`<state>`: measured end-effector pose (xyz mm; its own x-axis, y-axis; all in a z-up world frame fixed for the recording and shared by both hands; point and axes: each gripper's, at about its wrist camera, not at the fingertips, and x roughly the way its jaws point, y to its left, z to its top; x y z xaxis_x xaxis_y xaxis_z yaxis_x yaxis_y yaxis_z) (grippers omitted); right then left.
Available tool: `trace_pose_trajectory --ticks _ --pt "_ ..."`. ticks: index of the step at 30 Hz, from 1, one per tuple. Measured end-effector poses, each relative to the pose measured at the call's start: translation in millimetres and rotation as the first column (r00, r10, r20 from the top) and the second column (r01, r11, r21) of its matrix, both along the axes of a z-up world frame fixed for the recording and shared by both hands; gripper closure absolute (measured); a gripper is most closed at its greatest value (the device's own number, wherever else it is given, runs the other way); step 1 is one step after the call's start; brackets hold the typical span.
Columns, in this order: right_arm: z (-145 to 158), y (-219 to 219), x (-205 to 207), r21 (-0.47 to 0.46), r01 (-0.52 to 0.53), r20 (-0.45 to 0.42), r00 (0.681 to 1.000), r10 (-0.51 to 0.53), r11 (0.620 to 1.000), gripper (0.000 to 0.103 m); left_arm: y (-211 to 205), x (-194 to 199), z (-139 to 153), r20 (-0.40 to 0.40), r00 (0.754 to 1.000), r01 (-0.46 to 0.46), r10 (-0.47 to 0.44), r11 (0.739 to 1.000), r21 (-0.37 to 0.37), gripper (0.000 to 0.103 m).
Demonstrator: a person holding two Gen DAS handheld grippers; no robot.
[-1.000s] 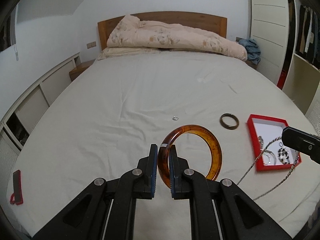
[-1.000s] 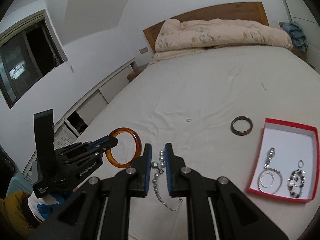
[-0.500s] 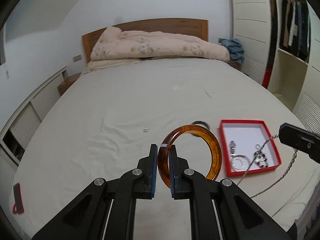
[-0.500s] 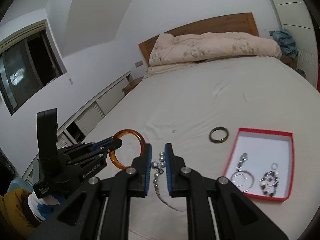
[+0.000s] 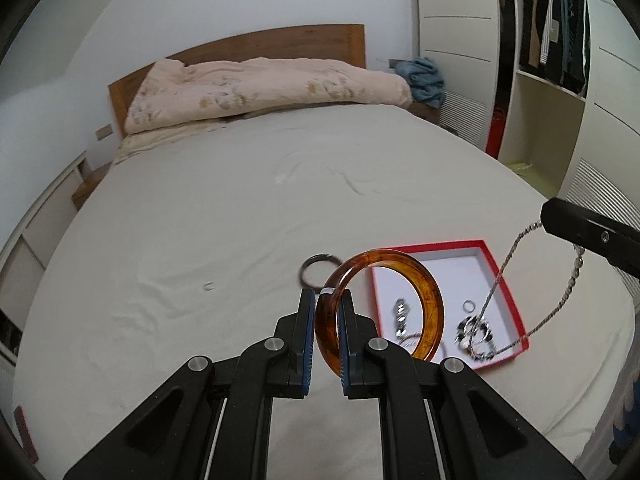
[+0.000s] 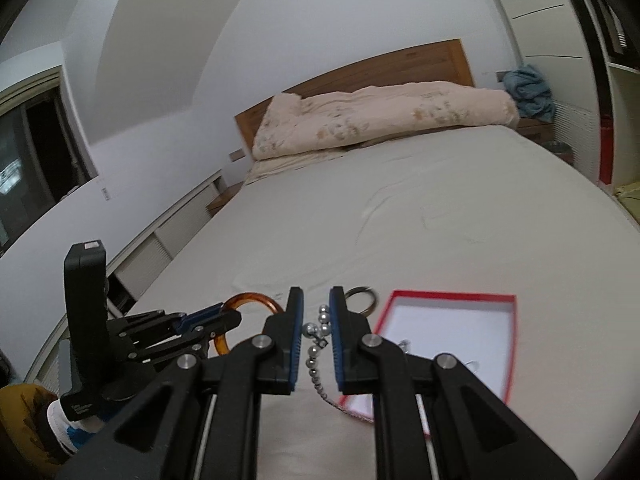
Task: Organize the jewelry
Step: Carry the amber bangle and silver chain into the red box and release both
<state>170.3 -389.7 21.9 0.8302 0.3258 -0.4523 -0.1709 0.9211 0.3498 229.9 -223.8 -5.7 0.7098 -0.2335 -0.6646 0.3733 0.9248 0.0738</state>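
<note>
My left gripper (image 5: 325, 312) is shut on an amber bangle (image 5: 428, 292) and holds it upright above the bed, just left of the red jewelry box (image 5: 502, 280). My right gripper (image 6: 316, 320) is shut on a silver bead chain (image 6: 314, 356). In the left wrist view the chain (image 5: 560, 308) hangs from the right gripper into the box, over several silver pieces (image 5: 402, 312). The box (image 6: 452, 296) lies in front and to the right of the right gripper. The left gripper with the bangle (image 6: 248, 300) shows at the lower left of the right wrist view.
A dark ring-shaped bangle (image 5: 316, 268) and a small silver ring (image 5: 208, 286) lie on the cream bed sheet (image 5: 240, 220). A folded pink quilt (image 5: 260, 84) lies by the wooden headboard. A wardrobe (image 5: 560, 40) stands on the right.
Both grippers have moved right, toward the red box. The bangle now overlaps the box's left edge in the left wrist view, and the chain's end hangs inside the box.
</note>
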Motion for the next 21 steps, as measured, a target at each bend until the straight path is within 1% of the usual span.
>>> trace_pose_trajectory --ticks 6,11,16,18,21 --pt "-19 -36 29 -0.006 0.06 -0.021 0.998 -0.06 0.998 0.091 -39 29 -20 -0.036 0.999 0.037 -0.037 0.999 0.008 0.093" --pt "-42 -61 51 -0.006 0.104 -0.047 0.993 -0.104 0.995 0.091 -71 48 -49 -0.076 0.995 0.068 -0.066 0.997 0.027 0.093" --pt "-69 -79 67 -0.018 0.143 -0.079 0.986 -0.144 0.99 0.091 -93 60 -81 -0.113 0.991 0.086 -0.078 0.994 0.064 0.093" --pt "-79 -82 68 -0.032 0.15 -0.09 0.984 -0.152 0.988 0.091 -96 63 -91 -0.131 0.988 0.088 -0.078 0.994 0.071 0.093" --pt "-97 -88 69 -0.027 0.158 -0.121 0.98 -0.16 0.987 0.091 -100 67 -107 -0.159 0.984 0.089 -0.075 0.993 0.083 0.093"
